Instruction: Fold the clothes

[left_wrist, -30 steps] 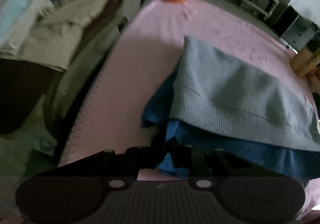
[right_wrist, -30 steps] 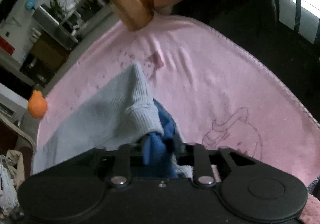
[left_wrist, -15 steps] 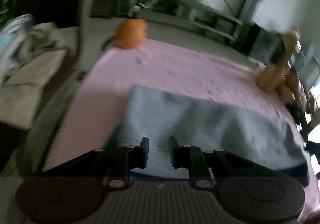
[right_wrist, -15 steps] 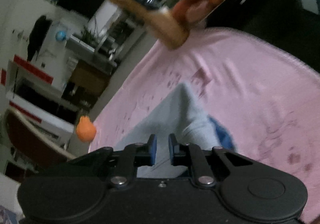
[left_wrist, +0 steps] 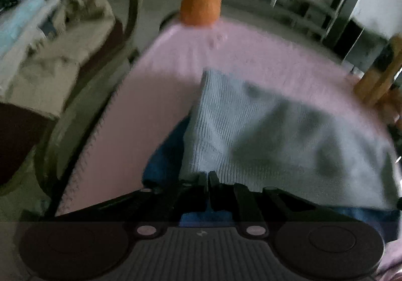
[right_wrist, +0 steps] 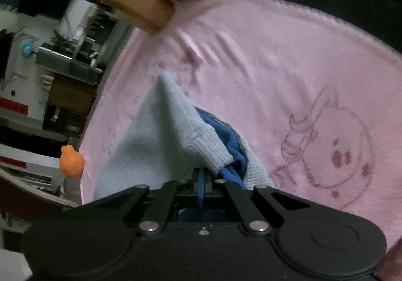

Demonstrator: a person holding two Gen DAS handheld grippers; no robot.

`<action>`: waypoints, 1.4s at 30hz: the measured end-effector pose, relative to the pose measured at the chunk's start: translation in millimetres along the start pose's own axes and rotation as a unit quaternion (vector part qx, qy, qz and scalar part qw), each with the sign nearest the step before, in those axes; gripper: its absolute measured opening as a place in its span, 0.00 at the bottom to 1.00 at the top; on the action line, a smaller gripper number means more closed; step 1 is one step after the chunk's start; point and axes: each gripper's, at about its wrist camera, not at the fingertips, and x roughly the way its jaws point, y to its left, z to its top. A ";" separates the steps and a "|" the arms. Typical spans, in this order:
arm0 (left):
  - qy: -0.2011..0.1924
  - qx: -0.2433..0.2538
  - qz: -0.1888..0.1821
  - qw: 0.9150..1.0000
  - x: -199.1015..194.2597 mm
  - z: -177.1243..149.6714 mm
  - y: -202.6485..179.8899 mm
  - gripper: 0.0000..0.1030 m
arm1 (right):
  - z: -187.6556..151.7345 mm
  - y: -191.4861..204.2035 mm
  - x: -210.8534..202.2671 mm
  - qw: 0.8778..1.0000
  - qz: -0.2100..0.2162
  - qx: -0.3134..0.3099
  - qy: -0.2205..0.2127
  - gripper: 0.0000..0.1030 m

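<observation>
On pink blanket (right_wrist: 276, 60), no legible writing.

Black hand-held gripper (right_wrist: 201, 175) w/ 2 silver screws

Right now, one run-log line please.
phase: regrasp | left gripper: closing on grey knit garment | right gripper: pinching blue fabric

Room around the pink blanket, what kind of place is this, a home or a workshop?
Most likely a lived-in home room, though partly blurred. The pink blanket with a cartoon print covers the work surface, loose clothes are heaped on a chair beside it, and shelves with a plant stand against the wall.
</observation>
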 end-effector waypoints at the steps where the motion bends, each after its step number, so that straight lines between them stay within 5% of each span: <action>1: -0.022 0.001 -0.010 1.000 -12.5 4.7 -0.4 0.11 | 0.1 6.5 -7.5 1.000 0.026 -0.010 -0.003 0.06; 7: -0.084 0.022 -0.078 0.993 -42.7 52.0 -20.2 0.15 | 18.1 71.5 -36.0 0.985 0.151 -0.071 -0.035 0.06; 12: -0.069 0.075 -0.074 0.992 2.9 79.6 -49.1 0.16 | 41.9 117.7 -8.8 0.973 0.198 -0.111 -0.049 0.06; 16: -0.007 0.091 -0.060 0.994 58.6 65.4 -55.6 0.10 | 52.1 107.6 35.7 0.972 0.194 -0.113 -0.070 0.06; 18: 0.018 0.098 -0.063 0.993 78.7 57.4 -60.1 0.07 | 52.1 84.5 65.1 0.984 0.163 -0.058 -0.040 0.06; 20: -0.010 0.107 -0.093 0.990 77.3 60.3 -69.4 0.11 | 50.6 65.8 93.2 0.989 0.146 -0.007 0.005 0.06; 22: -0.033 0.111 -0.102 0.988 81.2 63.3 -75.5 0.17 | 43.4 80.6 110.3 0.981 0.177 -0.051 0.059 0.06; 24: -0.008 0.092 -0.037 0.995 106.6 61.6 -64.0 0.07 | 36.7 93.2 127.8 0.972 0.185 -0.099 0.104 0.06; 26: 0.015 0.052 -0.012 0.998 121.4 60.3 -43.1 0.12 | 38.7 83.3 141.8 0.978 0.137 -0.103 0.115 0.07; 29: 0.016 -0.013 -0.025 0.999 115.5 66.4 -16.6 0.12 | 60.9 46.6 143.6 0.987 0.124 -0.012 0.102 0.00; 31: 0.014 -0.058 -0.032 0.998 107.9 69.5 -4.0 0.12 | 76.5 27.8 124.2 0.995 0.088 0.024 0.034 0.00; 35: -0.031 -0.077 0.010 0.997 75.7 75.7 -0.9 0.06 | 87.0 -16.8 89.5 0.980 0.095 0.168 -0.045 0.06; 37: -0.053 -0.062 0.013 0.997 60.8 77.7 -6.2 0.09 | 90.5 -11.5 73.1 0.983 0.080 0.144 -0.076 0.06; 42: -0.068 0.007 -0.028 0.997 54.9 80.6 -38.0 0.09 | 85.6 22.2 71.7 0.988 0.128 0.069 -0.061 0.06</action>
